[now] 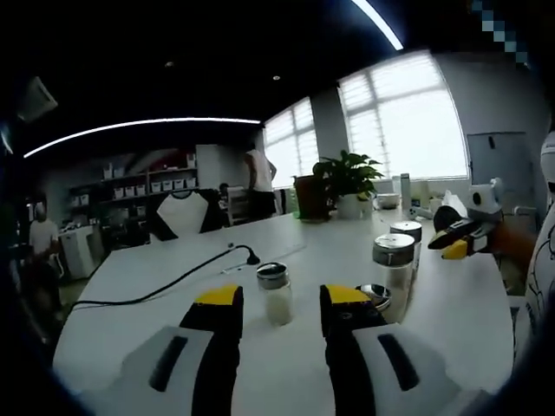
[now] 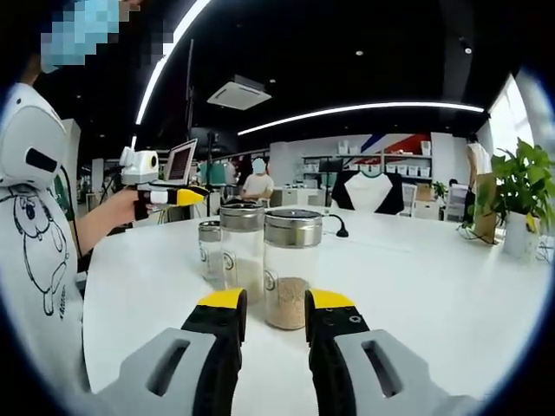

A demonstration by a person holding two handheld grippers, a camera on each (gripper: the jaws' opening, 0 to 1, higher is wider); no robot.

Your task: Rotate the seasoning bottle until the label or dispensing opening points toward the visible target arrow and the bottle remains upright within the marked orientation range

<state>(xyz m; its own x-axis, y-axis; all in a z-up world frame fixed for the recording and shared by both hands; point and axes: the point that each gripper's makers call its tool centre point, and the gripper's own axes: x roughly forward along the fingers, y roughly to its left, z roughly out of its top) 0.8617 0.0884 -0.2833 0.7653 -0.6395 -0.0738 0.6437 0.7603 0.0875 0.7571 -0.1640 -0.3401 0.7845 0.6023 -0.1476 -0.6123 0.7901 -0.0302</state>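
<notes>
Three glass seasoning bottles with metal lids stand on the white table [image 1: 156, 329]. In the left gripper view, the small bottle [image 1: 275, 295] with white contents stands just beyond the tips of my open left gripper [image 1: 282, 299]. A taller bottle [image 1: 395, 263] and another [image 1: 406, 234] stand to the right, with the right gripper [image 1: 458, 236] beyond them. In the right gripper view, my open right gripper [image 2: 276, 301] faces a bottle of brown grains [image 2: 290, 279] just past its tips. A white-filled bottle [image 2: 241, 253] and the small bottle [image 2: 209, 251] stand behind. The left gripper [image 2: 178, 197] hovers at the left in a hand.
A black cable with a small microphone [image 1: 250, 257] runs across the table at the left. A potted plant [image 1: 347, 184] stands at the far edge. The person's torso in a white shirt [image 2: 35, 243] is beside the table. Chairs, shelves and people are in the background.
</notes>
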